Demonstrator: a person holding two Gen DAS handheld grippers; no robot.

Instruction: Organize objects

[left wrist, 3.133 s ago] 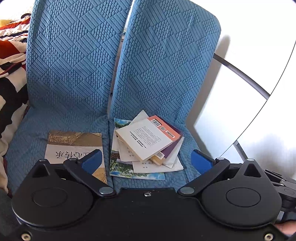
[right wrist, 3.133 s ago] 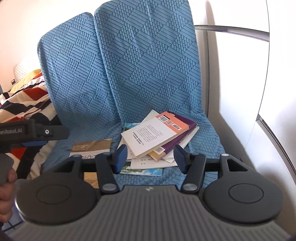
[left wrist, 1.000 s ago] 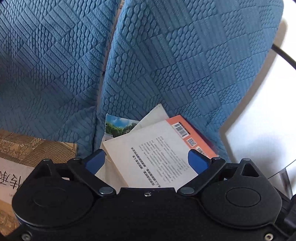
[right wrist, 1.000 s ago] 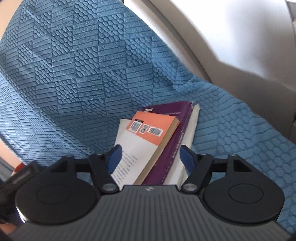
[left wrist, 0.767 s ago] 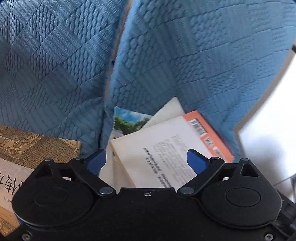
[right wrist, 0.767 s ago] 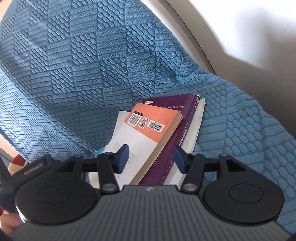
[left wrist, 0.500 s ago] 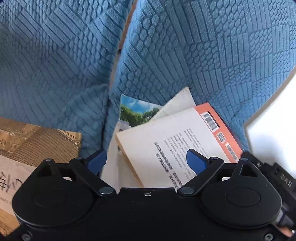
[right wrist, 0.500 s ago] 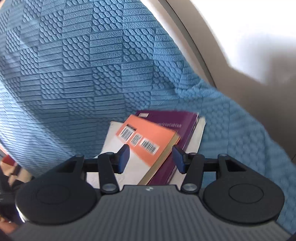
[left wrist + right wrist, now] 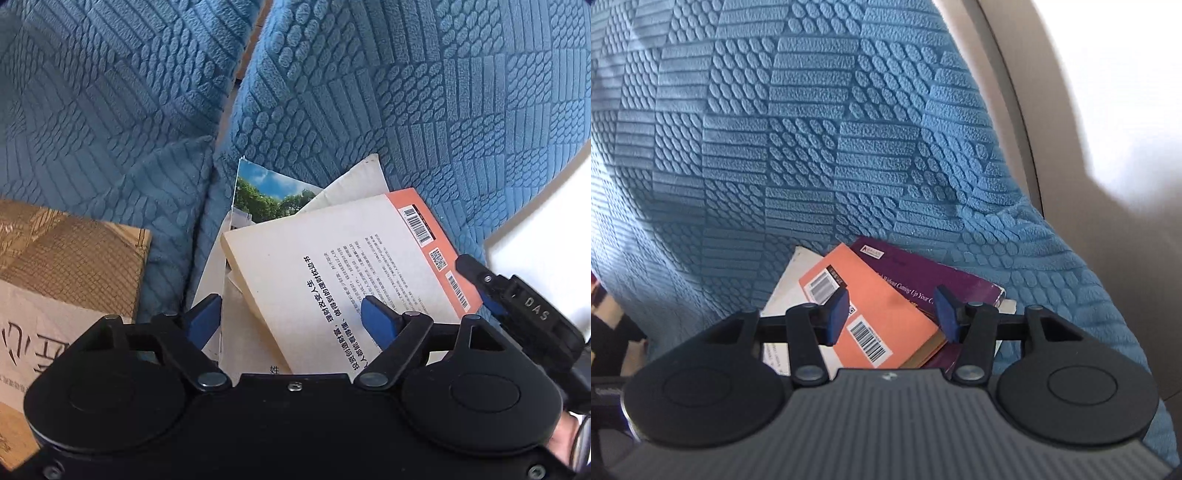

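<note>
A loose pile of books lies on the right blue seat. On top is a cream and orange book with barcodes, also in the right wrist view. Under it lie a purple book, a white book and a landscape-cover book. My left gripper is open, its jaws straddling the top book's near left part. My right gripper is open over the top book's orange corner; it also shows in the left wrist view. A brown book lies alone on the left seat.
Two blue quilted seat backs rise behind the books, with a gap between them. A white wall and grey rail stand right of the seat. Striped bedding shows at far left.
Both grippers have moved down and in close to the book pile. The left jaws have narrowed somewhat around the top book. The right gripper now reaches the book's orange corner.
</note>
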